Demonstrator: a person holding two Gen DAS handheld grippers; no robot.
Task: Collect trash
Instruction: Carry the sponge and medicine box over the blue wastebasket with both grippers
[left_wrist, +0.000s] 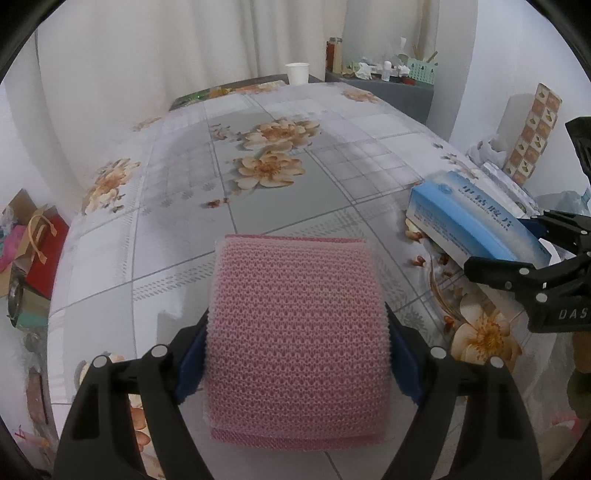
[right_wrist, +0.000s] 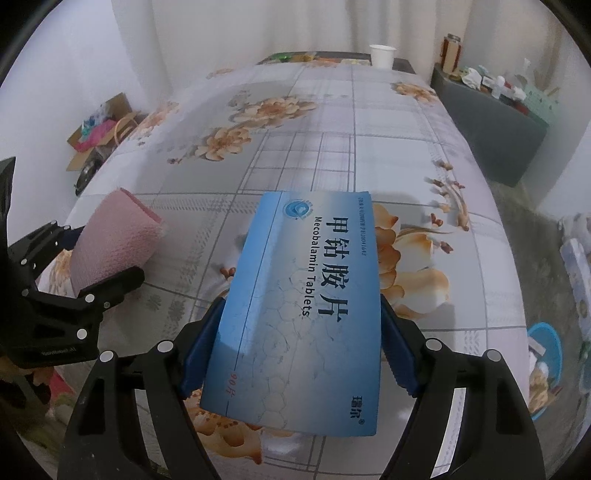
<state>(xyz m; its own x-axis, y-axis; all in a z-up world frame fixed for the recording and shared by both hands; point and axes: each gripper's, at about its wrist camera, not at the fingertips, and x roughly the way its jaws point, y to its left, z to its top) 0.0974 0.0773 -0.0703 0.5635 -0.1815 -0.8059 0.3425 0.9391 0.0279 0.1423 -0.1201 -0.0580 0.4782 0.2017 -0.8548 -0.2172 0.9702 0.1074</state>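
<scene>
Pink mesh sponge (left_wrist: 297, 339) sits pinched across its width in the left claw (left_wrist: 295, 354), lifted off the floral surface (left_wrist: 280, 206) — ready to bin. At three o'clock, the right claw (right_wrist: 299, 345) likewise clamps a blue tablet box (right_wrist: 301, 306) by its long edges — held flat, carried clear.

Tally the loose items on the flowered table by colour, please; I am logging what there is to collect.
Pink: 1, the mesh sponge pad, held in the left gripper.
Blue: 1, the tablet box, held in the right gripper.
White: 1, the paper cup at the far edge.
Total: 3
</scene>
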